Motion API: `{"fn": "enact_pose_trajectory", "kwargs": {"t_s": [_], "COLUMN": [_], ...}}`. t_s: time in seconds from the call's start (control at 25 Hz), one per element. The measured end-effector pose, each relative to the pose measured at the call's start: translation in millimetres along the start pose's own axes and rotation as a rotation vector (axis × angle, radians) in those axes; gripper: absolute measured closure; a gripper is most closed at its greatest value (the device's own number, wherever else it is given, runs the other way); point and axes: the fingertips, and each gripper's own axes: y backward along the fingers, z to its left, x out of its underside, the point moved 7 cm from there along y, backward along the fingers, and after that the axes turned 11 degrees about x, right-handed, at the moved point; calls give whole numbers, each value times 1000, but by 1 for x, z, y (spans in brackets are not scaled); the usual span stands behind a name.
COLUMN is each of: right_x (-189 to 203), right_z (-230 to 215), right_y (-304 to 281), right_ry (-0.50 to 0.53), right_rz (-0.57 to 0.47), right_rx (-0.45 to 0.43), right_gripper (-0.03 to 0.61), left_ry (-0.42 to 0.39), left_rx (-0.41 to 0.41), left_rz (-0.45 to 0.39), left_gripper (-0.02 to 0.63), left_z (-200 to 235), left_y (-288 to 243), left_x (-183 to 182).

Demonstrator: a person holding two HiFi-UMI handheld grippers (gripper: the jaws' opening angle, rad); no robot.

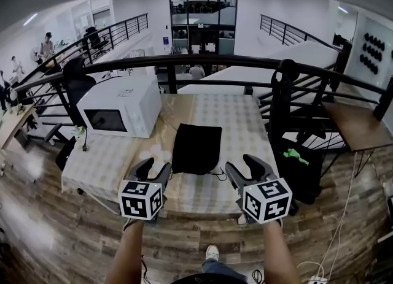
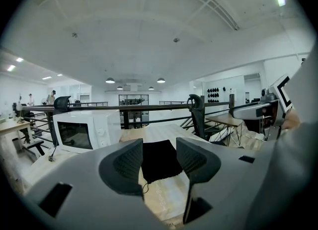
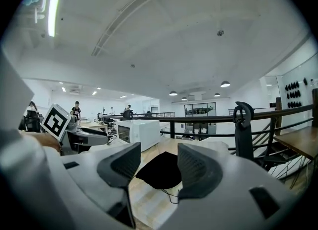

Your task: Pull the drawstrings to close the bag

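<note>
Two grippers are held out level over the near edge of a table (image 1: 242, 123), one on each side. The left gripper (image 1: 155, 166) is released: its jaws stand apart with nothing gripped between the pads, and only the table is seen through the gap. The right gripper (image 1: 240, 164) is likewise released, with its jaws spread wide and nothing clamped in them. Each is carried on a bare forearm (image 1: 126, 255), and a marker cube is seen at the back of each.

Between the two grippers and a little farther off, a black bag (image 1: 196, 148) is laid flat on the table, apart from both sets of jaws. In each gripper view it is framed in the gap between the jaws. A thin dark drawstring (image 3: 169, 194) is seen trailing loose from the bag's near edge onto the pale checked cloth with which the table is covered.

To the far left of the bag, a white microwave (image 1: 120, 106) is set on the table. A black railing (image 1: 215, 61) is run across behind the table's far edge, and a black chair (image 1: 281, 95) is placed at the table's right side. The table is stood on a wooden plank floor (image 1: 73, 227).
</note>
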Motion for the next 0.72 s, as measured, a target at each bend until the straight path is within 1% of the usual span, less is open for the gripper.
{"fn": "enact_pose_trajectory", "kwargs": {"t_s": [0.2,0.4,0.72], "right_x": [-10,-19,-26], "right_z": [-28,-52,-77], "right_y": [-44,-83,-137], "right_ry": [-9,-6,-6], "right_rz": [-3,4,13], "right_rx": [-2,-22,-65], "right_gripper": [362,362,362], "left_ry": [-6,2,14], "left_rx": [2,-13,-49], "left_rz": [-8,-10,-3], "left_gripper": [402,402,402], "left_z": [13,24,41], "left_y": [-48,-89,-134], "left_x": [-20,-36,-49]}}
